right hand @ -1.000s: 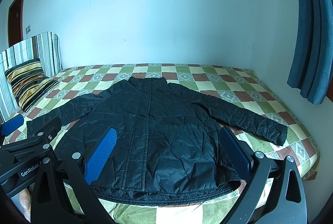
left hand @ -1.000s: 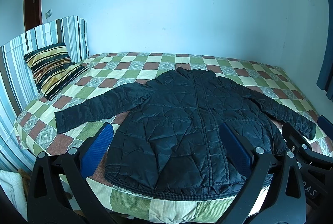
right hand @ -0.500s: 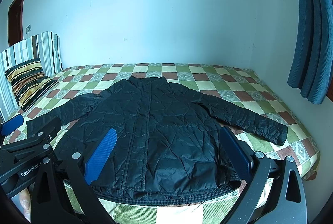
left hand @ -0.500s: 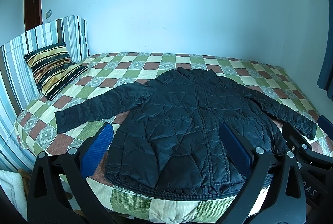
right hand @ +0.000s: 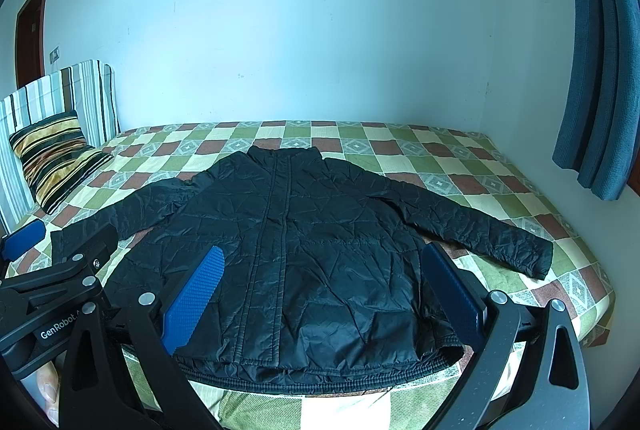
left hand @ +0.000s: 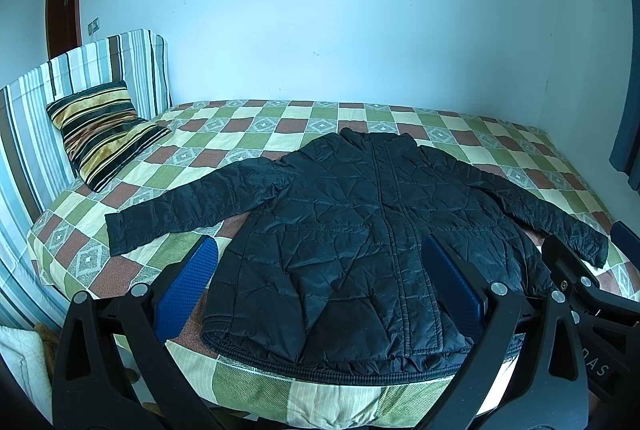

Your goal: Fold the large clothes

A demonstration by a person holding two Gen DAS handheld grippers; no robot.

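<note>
Left gripper (left hand: 320, 272) is hovering with jaws spread wide, holding nothing; the black quilted puffer jacket (left hand: 360, 230) is lying flat, front up, just ahead of and below its blue pads (left hand: 188, 286), hem nearest, collar farthest, on the green-and-brown checked bedspread (left hand: 256, 134). Left of that gripper the jacket's left sleeve (left hand: 192, 202) is stretching out toward the striped velvet cushion (left hand: 100, 130), well apart from it. Right gripper (right hand: 320, 282) is also hovering wide open and empty, with the same jacket directly ahead and the right sleeve (right hand: 480, 230) running out to its right. Risks, as I'm judging them: the slick padded shell is likely slipping through a shallow pinch, so a grab on one layer only is going to peel the front off the back rather than fold it; the hem (left hand: 332, 358) is sitting close to the bed edge, so a pull toward the grippers is probably dragging the whole thing off; puffy fill is likely springing folds back open. View differences: left wrist camera is showing the full left cuff and the right gripper poking in at far right; right wrist camera is hiding that cuff behind the left gripper body, but is showing the blue curtain (right hand: 600, 70) and the right cuff (right hand: 538, 258) cleanly.
</note>
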